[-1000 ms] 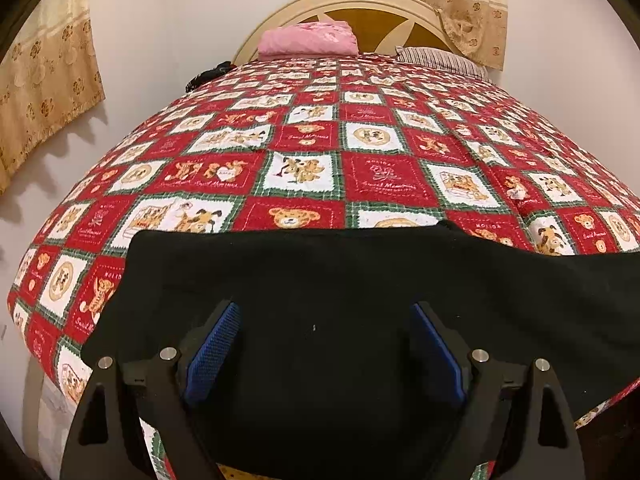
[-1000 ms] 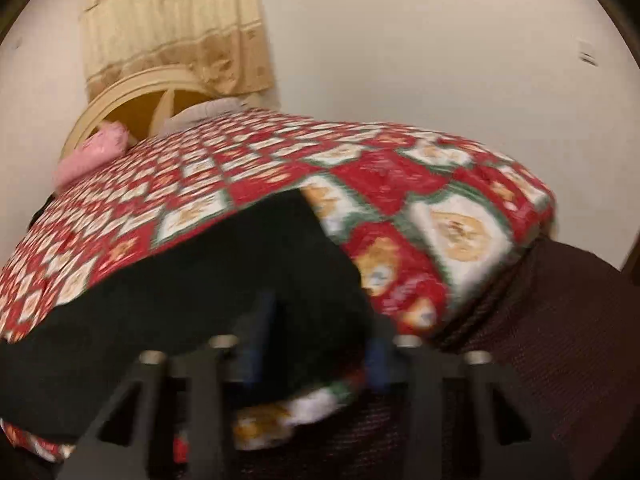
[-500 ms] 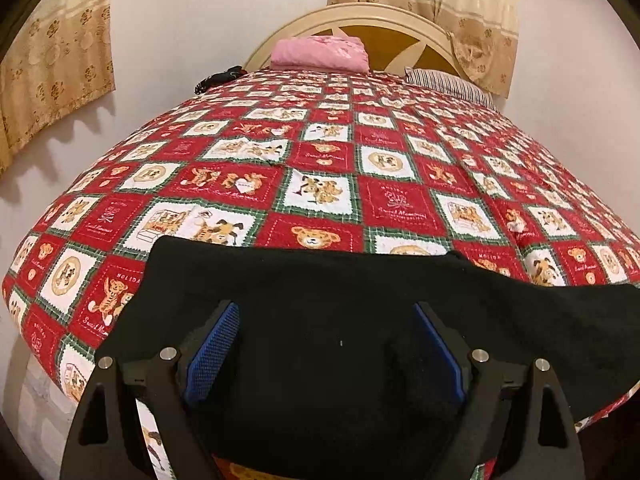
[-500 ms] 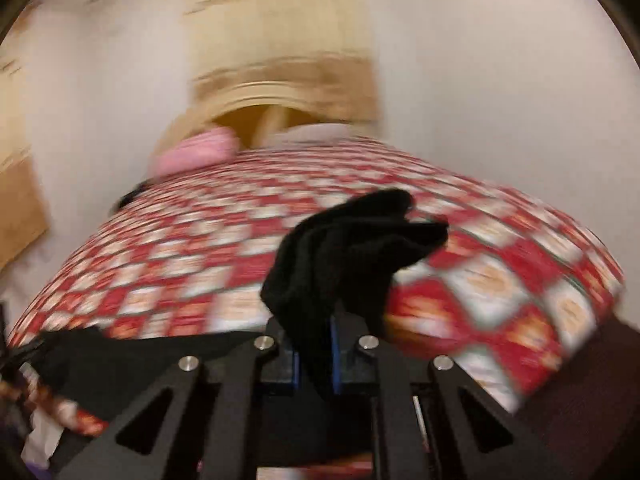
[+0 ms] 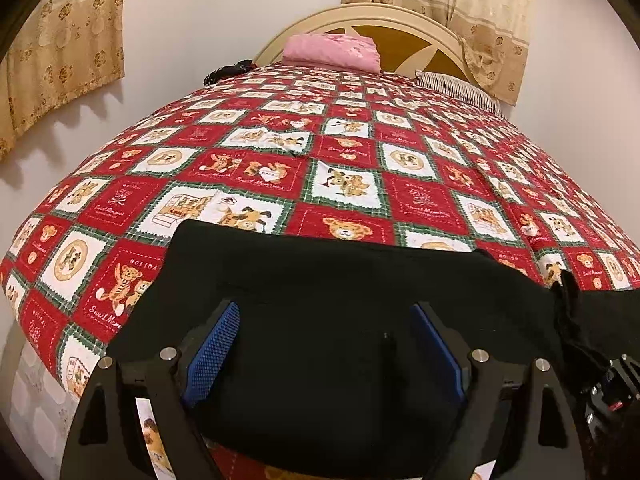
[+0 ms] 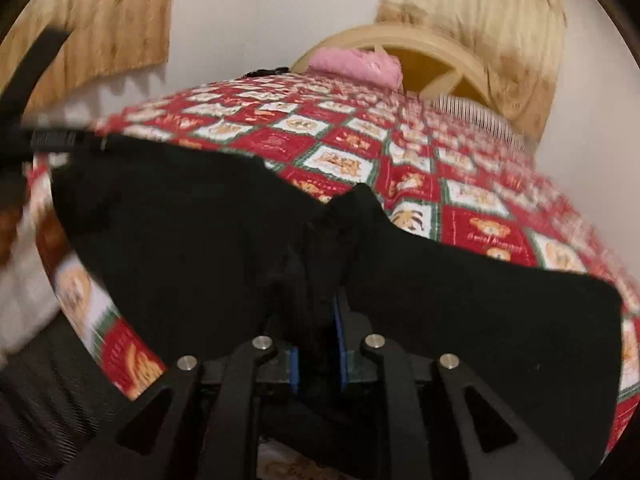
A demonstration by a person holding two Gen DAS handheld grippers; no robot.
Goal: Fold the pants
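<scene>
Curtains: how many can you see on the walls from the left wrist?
2. One curtain hangs on the wall left of the bed; the other curtain hangs behind the headboard, top right. Others may be out of frame.

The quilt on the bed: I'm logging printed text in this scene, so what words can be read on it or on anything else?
"HOLIDA" (cut off by the black pants): on a red patch of the quilt, left wrist view.
"Sweet Mem" (cut off): script low on that same patch.
"Sweet Memories": red patches further up the quilt.
Other patch script: too small to read.
Right wrist view: blurred, unreadable.
Pants, pink pillow, curtains: no text.
</scene>
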